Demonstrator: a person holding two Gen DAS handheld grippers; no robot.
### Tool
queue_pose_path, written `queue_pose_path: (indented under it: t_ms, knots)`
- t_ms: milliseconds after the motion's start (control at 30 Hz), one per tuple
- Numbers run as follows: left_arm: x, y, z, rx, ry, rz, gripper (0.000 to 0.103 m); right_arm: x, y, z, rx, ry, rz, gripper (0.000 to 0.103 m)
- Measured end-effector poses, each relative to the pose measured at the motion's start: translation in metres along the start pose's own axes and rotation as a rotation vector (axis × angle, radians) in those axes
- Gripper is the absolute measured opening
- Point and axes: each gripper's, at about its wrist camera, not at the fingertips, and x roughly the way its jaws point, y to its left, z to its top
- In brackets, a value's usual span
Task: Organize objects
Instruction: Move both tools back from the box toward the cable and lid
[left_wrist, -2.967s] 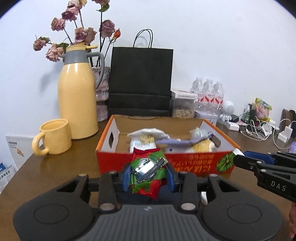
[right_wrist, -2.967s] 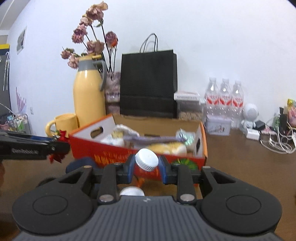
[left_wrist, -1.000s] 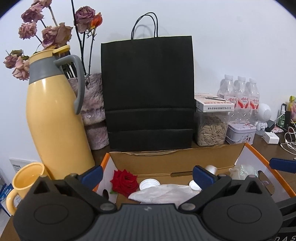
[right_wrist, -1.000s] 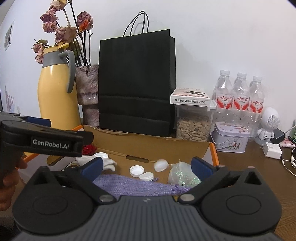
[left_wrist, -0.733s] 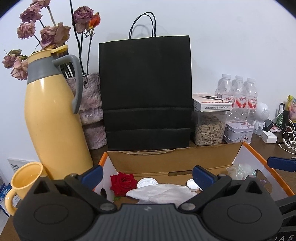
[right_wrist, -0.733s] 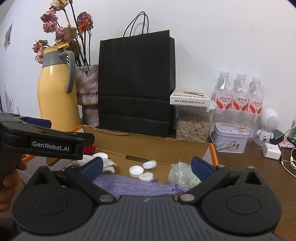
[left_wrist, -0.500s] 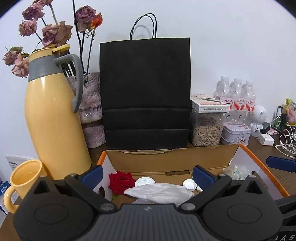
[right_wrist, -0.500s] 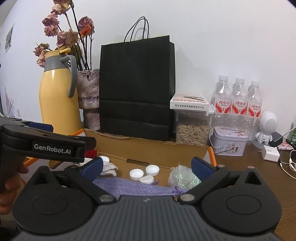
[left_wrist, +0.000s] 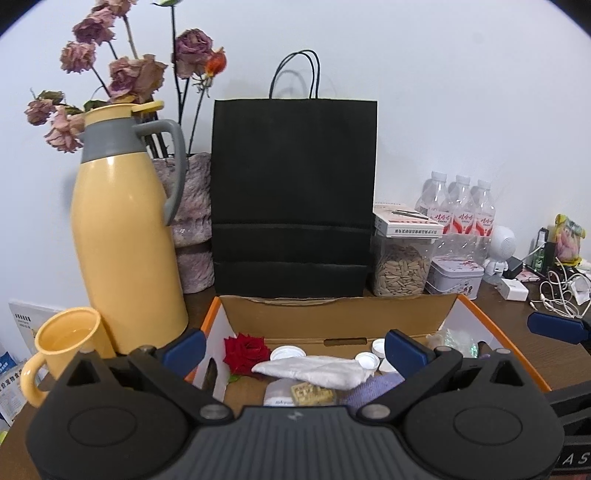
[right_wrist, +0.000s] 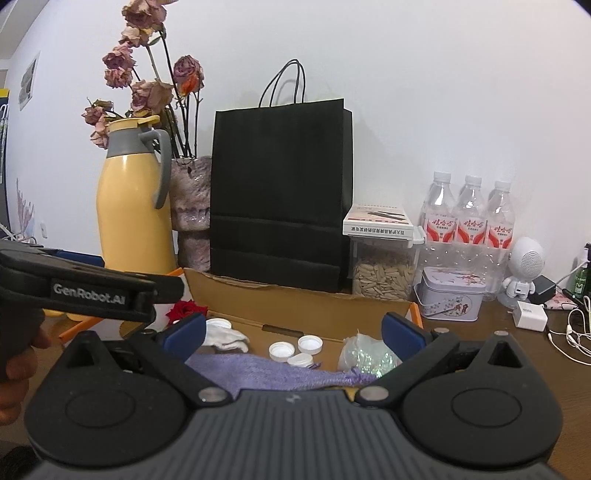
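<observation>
An open orange cardboard box lies in front of me. It holds a red rose, white bottle caps, a white cloth, a purple knit piece and a shiny plastic wad. My left gripper is open and empty above the box's near side. My right gripper is open and empty above the box, with three caps between its fingers. The left gripper's body shows at the left of the right wrist view.
Behind the box stand a black paper bag, a yellow thermos, a vase of dried roses and a seed jar. A yellow mug is at left. Water bottles, a tin and cables are at right.
Three seconds ago the left gripper held the rose bundle and the right a bottle cap. Both now lie in the box and both grippers are open. Both grippers have drawn back slightly.
</observation>
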Motion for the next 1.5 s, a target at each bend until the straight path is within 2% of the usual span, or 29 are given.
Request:
queue_pose_path:
  t_ms: [333, 633, 900, 1167, 1367, 1500]
  knots:
    - [-0.042, 0.017, -0.023, -0.022, -0.009, -0.024, 0.103, -0.040, 0.013, -0.013, -0.027, 0.004, -0.004, 0.103]
    - [-0.081, 0.025, -0.060, -0.017, 0.020, -0.023, 0.103, -0.073, 0.022, -0.048, -0.017, 0.057, -0.014, 0.103]
    - [-0.103, 0.033, -0.088, 0.013, 0.131, -0.015, 0.103, -0.096, 0.028, -0.080, -0.006, 0.116, -0.017, 0.103]
    - [-0.117, 0.038, -0.110, 0.007, 0.301, -0.033, 0.103, -0.110, 0.031, -0.095, -0.011, 0.149, -0.023, 0.103]
    - [-0.121, 0.028, -0.117, 0.007, 0.374, -0.082, 0.103, -0.116, 0.030, -0.102, 0.001, 0.163, -0.023, 0.103]
    - [-0.112, 0.017, -0.123, 0.033, 0.405, -0.063, 0.103, -0.118, 0.030, -0.104, 0.011, 0.163, -0.031, 0.103]
